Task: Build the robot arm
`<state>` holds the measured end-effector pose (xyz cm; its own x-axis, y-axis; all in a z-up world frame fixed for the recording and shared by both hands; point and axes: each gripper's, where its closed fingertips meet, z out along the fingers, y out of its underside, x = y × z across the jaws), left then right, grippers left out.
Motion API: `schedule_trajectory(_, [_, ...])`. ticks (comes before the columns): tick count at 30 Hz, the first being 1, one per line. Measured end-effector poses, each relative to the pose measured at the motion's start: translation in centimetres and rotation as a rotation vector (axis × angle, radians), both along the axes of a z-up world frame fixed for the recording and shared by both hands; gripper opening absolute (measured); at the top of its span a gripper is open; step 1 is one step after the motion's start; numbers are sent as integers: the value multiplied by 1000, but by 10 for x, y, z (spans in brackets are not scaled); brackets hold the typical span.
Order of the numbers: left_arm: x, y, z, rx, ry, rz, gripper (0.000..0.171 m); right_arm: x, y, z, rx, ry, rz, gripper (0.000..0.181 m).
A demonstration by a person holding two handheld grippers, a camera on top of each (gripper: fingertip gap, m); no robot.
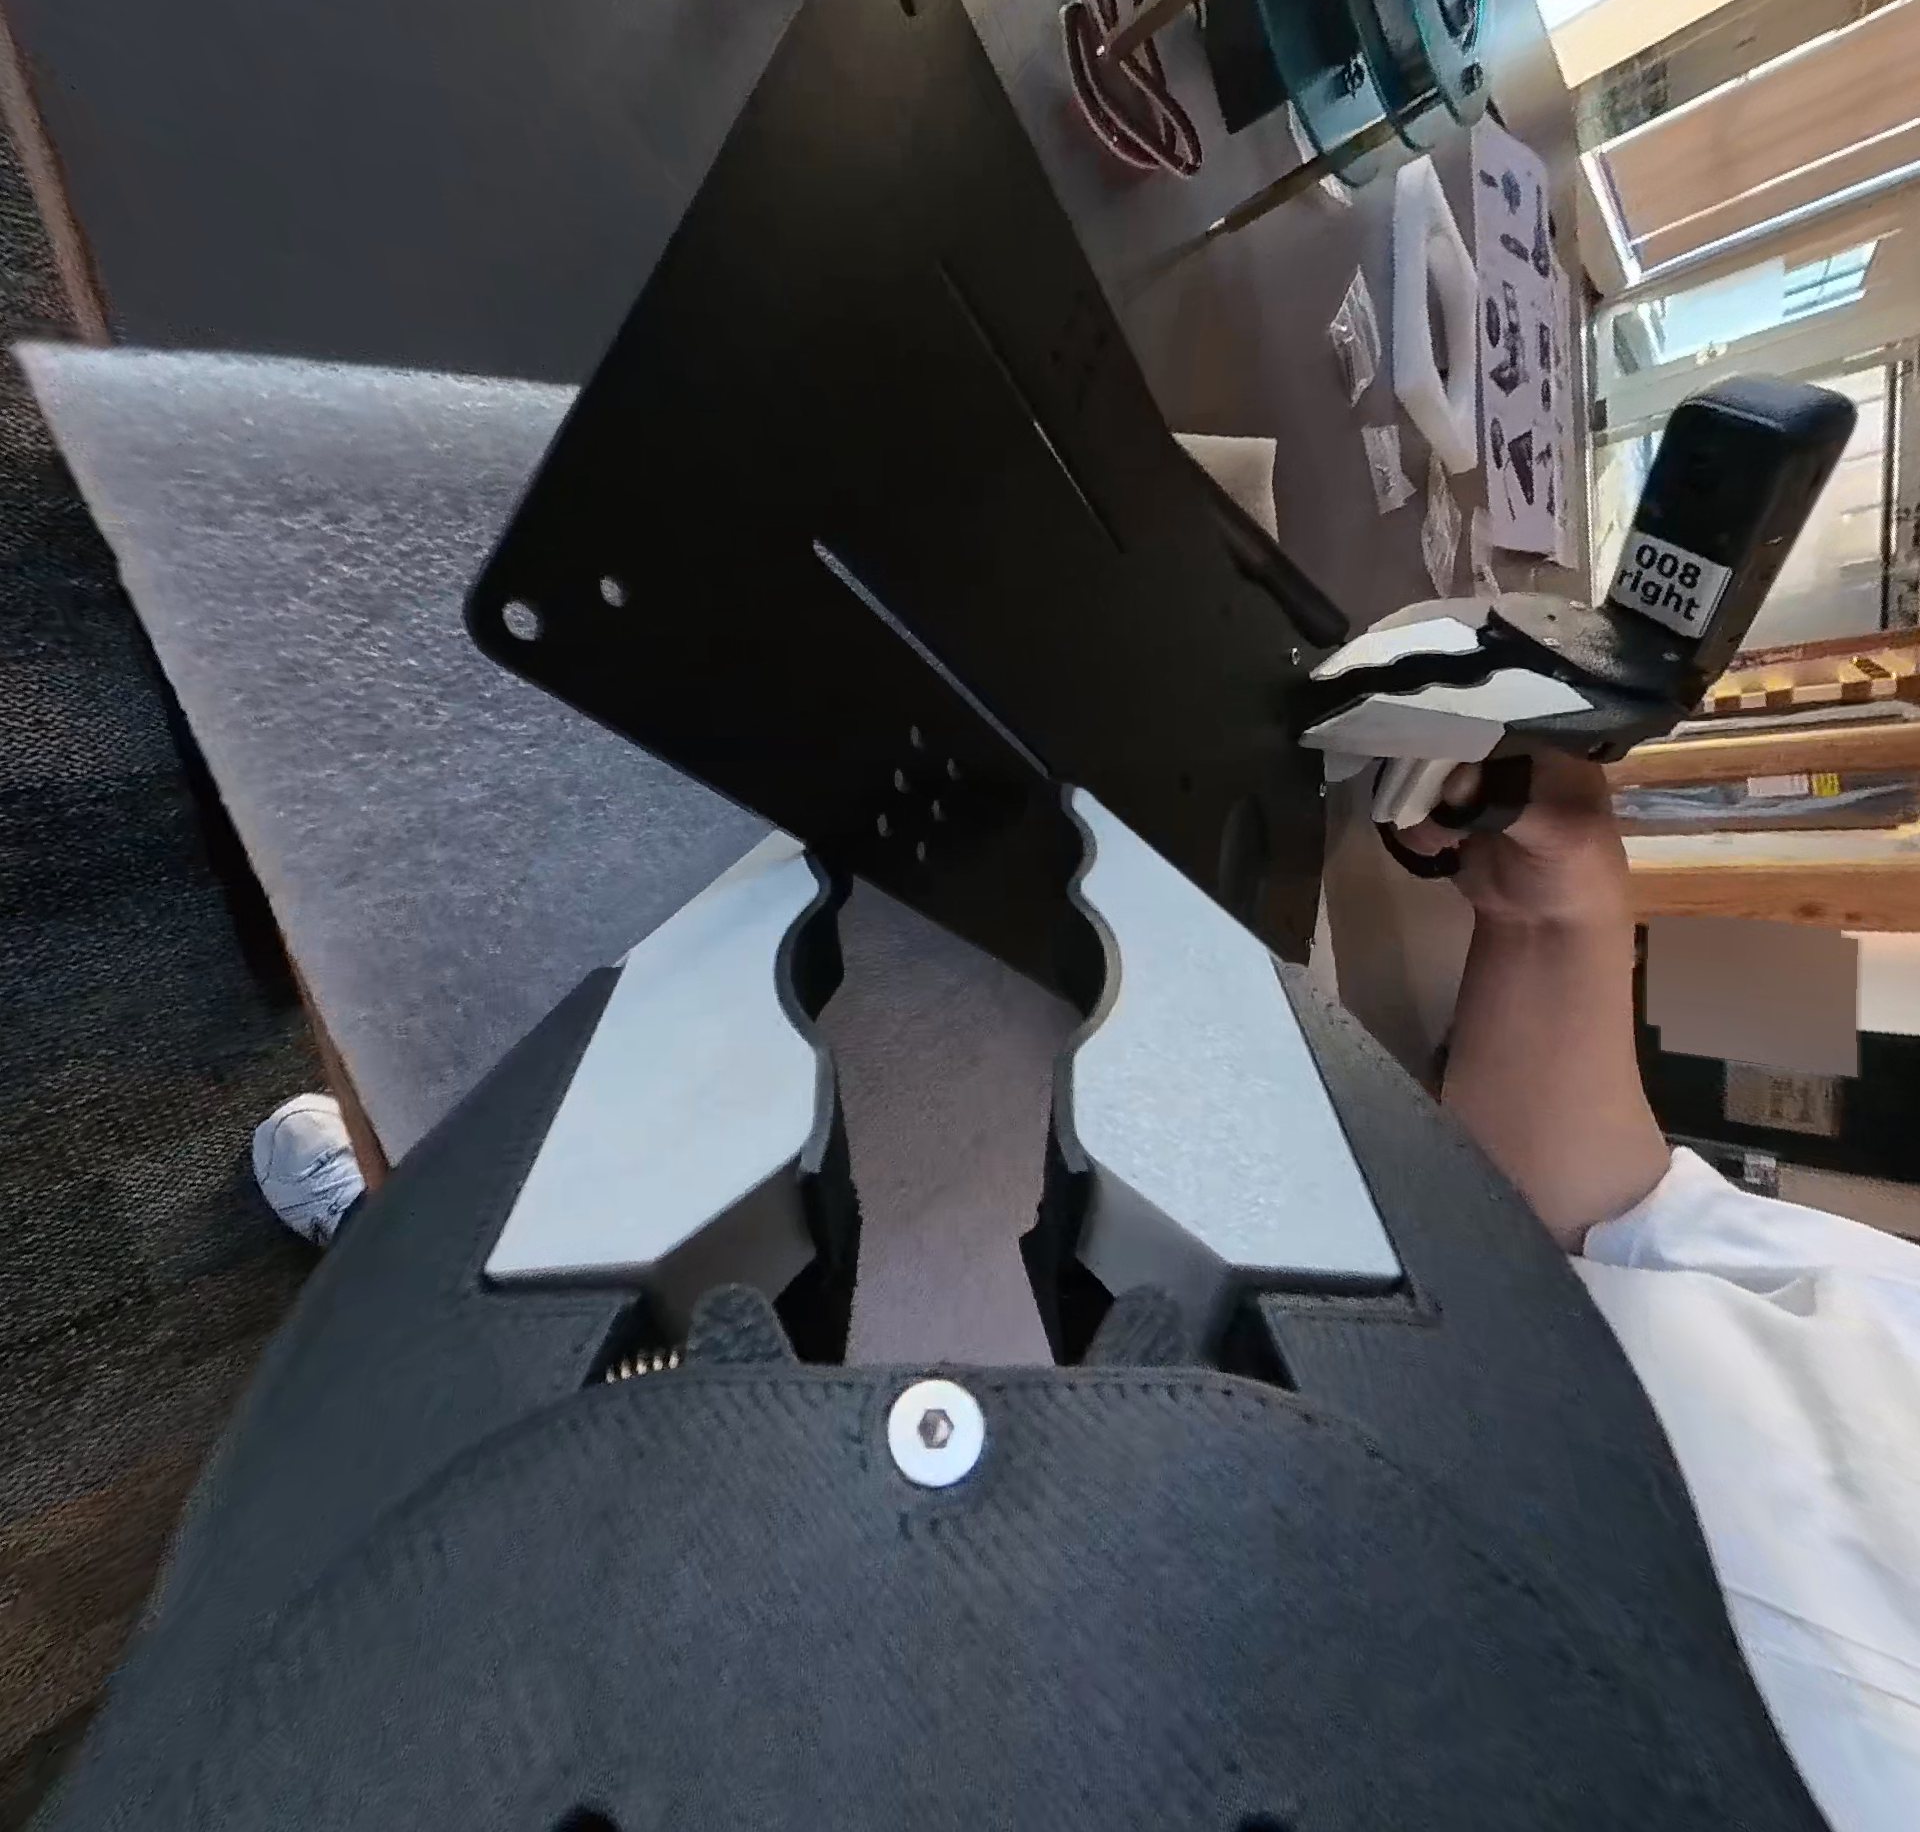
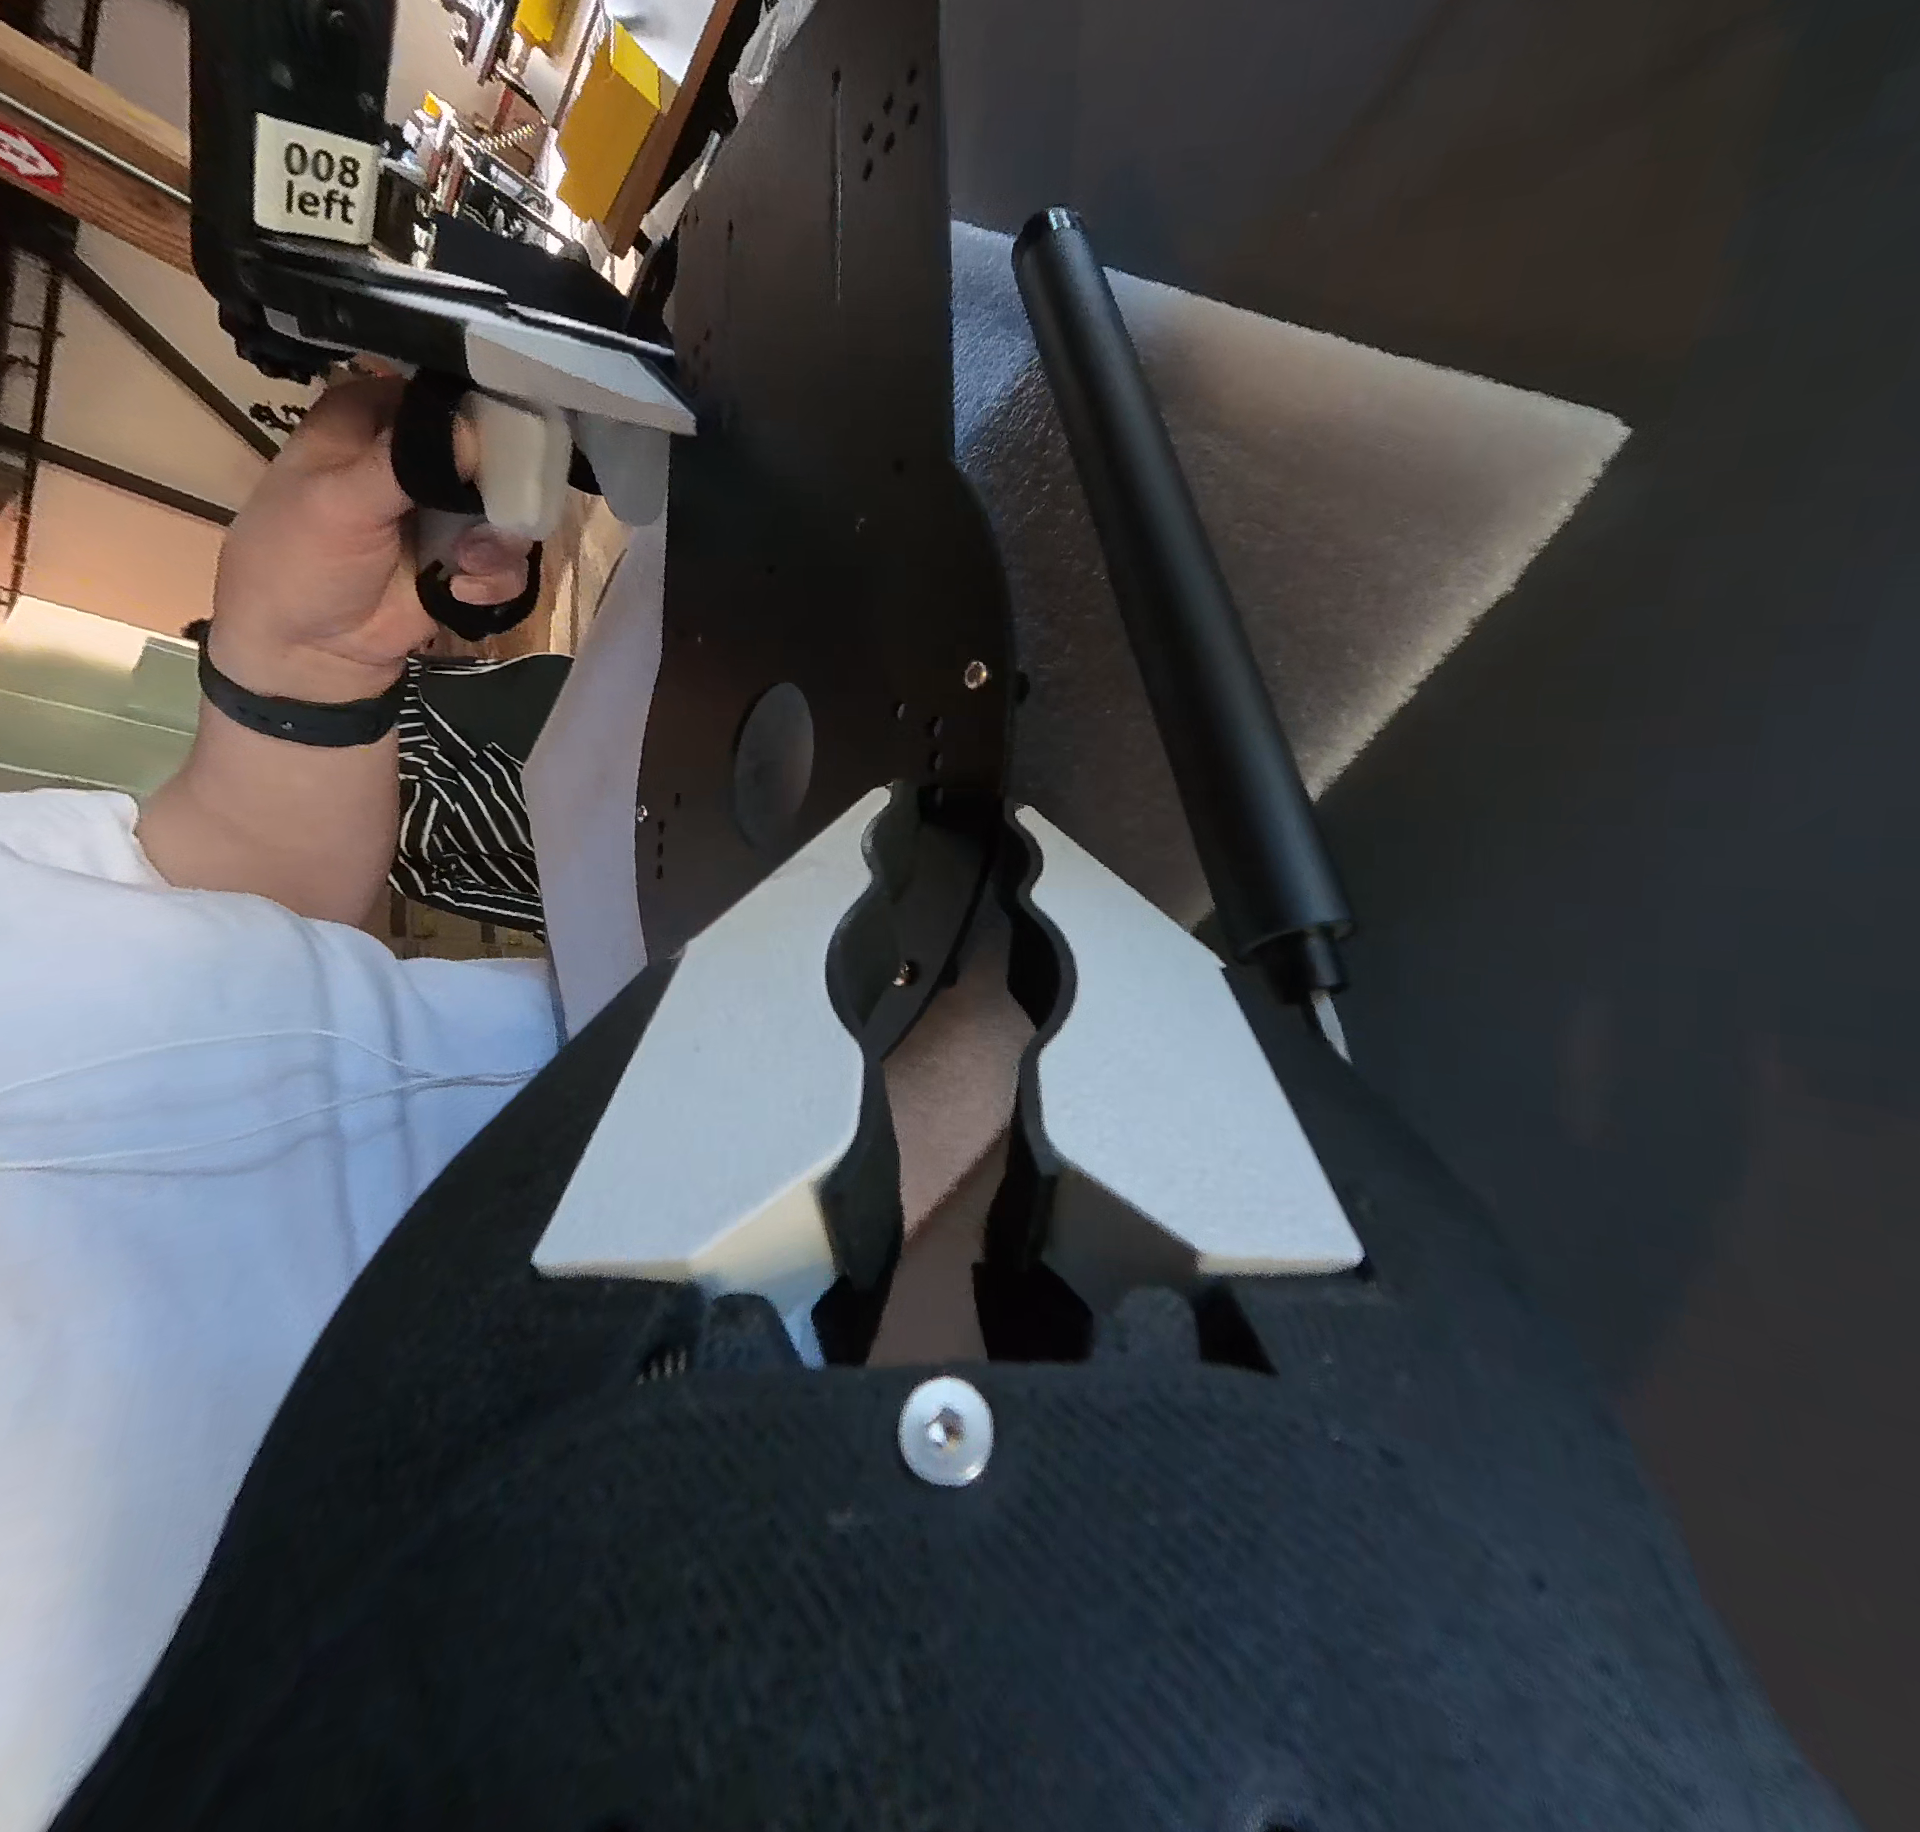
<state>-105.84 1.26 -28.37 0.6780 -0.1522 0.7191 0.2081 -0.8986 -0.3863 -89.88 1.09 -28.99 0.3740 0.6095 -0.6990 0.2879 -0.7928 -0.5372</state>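
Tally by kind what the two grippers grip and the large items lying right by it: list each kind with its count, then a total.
Handheld grippers: 2, left gripper and right gripper, both clamped on the plate's edges
Black metal plate: 1
Foam sheet: 1
Black pen-shaped tool with a pointed tip, lying on the foam: 1
Total: 5

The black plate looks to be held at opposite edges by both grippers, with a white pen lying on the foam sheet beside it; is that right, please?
Nearly: the pen is black, not white, as the right wrist view shows. The black plate is indeed held at opposite edges by the left gripper and right gripper, beside the foam sheet.
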Motion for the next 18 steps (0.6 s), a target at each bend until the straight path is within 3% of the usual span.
schedule_trajectory(6, [-1,-2,2,10,-54,3,38,-1,0,-1,34,-13,19,14])
schedule_trajectory(12, [-9,-1,2,80,-185,45,17,-3,0,-1,55,3,24,14])
schedule_trajectory(18, [-10,-3,3,81,-220,56,16,-5,0,-1,62,-2,37,14])
